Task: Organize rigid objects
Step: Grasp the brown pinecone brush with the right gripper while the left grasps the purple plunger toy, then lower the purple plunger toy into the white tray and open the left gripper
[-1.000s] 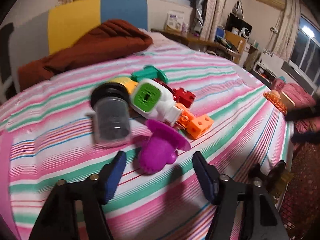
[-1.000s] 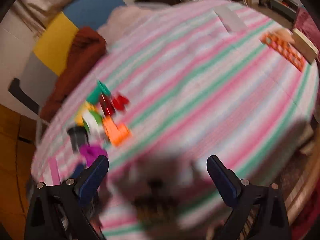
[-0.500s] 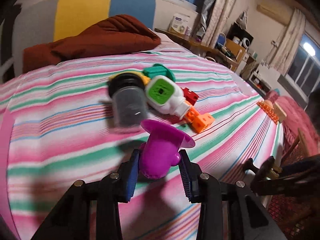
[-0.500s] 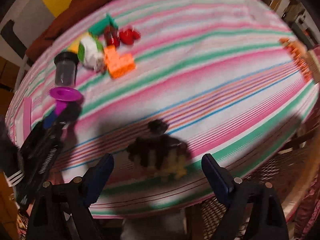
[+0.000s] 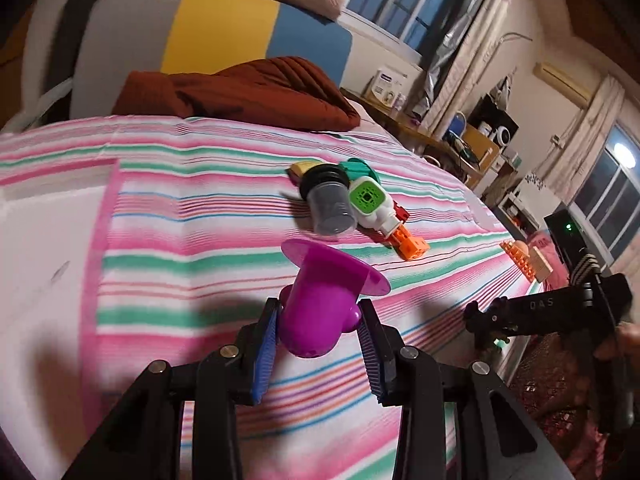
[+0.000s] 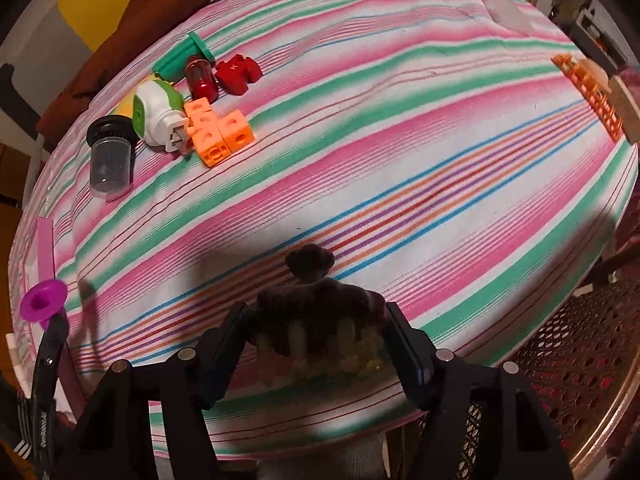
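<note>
Purple flanged plastic cup (image 5: 320,304) sits clamped in my left tongs (image 5: 318,350), so I keep it steady while my right tongs (image 6: 320,344) are closing squarely around the dark-topped toy cake (image 6: 320,320) between them.

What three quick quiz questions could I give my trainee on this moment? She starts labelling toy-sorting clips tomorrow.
1. True or false: the left gripper holds the purple flanged toy.
2. What lies between the fingers of the right gripper?
A. orange cube blocks
B. a dark-topped toy cake
C. nothing
3. Fill in: beside the white and green toy, the grey cup with the black rim lies on its ____.

Key
1. True; the pads press its stem.
2. B; the jaws are closing around the dark-topped toy cake, and contact cannot be told. The orange cube blocks lie farther up the striped sheet.
3. side
</note>
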Demonstrator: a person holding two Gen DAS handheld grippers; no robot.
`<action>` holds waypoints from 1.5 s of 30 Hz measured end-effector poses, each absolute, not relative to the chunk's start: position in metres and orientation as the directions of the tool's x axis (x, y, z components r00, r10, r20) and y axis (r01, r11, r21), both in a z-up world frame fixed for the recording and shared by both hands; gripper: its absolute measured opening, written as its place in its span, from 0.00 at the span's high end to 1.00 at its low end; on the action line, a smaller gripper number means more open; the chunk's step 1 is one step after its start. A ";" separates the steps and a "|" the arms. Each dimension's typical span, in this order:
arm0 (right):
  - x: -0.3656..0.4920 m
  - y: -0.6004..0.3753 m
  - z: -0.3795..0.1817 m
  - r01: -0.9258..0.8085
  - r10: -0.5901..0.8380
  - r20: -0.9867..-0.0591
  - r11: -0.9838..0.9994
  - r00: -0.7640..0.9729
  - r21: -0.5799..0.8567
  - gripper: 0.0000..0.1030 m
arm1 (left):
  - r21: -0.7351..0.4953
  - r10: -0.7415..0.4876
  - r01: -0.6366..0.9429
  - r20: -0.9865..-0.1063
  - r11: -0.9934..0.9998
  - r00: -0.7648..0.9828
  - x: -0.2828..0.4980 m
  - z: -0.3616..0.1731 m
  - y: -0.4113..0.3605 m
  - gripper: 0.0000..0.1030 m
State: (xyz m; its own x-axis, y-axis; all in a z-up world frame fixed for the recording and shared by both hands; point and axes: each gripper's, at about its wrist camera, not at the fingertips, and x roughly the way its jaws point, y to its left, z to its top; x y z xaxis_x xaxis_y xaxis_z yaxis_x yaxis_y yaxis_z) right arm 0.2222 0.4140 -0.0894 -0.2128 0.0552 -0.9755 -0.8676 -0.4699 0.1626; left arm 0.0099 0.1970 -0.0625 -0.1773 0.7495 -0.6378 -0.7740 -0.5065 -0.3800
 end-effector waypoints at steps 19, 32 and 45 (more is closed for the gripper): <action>0.201 0.389 -0.077 -0.799 0.217 -0.891 -0.559 -0.400 0.223 0.35 | -0.383 0.584 -0.503 -0.738 -0.775 -0.339 -0.115 -0.056 0.089 0.62; 0.191 0.387 -0.085 -0.753 0.194 -0.854 -0.589 -0.482 0.292 0.35 | -0.272 0.367 -0.318 -0.883 -0.908 -0.293 -0.209 -0.083 0.083 0.62; 0.190 0.386 -0.088 -0.755 0.194 -0.850 -0.581 -0.491 0.304 0.35 | -0.262 0.322 -0.206 -0.877 -0.943 -0.358 -0.213 -0.064 0.074 0.16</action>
State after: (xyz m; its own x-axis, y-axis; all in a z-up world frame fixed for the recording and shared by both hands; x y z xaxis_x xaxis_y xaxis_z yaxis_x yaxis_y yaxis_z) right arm 0.1897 0.3858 -0.0880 -0.4906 0.1937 -0.8496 -0.7554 -0.5806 0.3038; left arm -0.2134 0.0743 -0.0636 -0.3576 0.3220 -0.8766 -0.2059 -0.9427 -0.2624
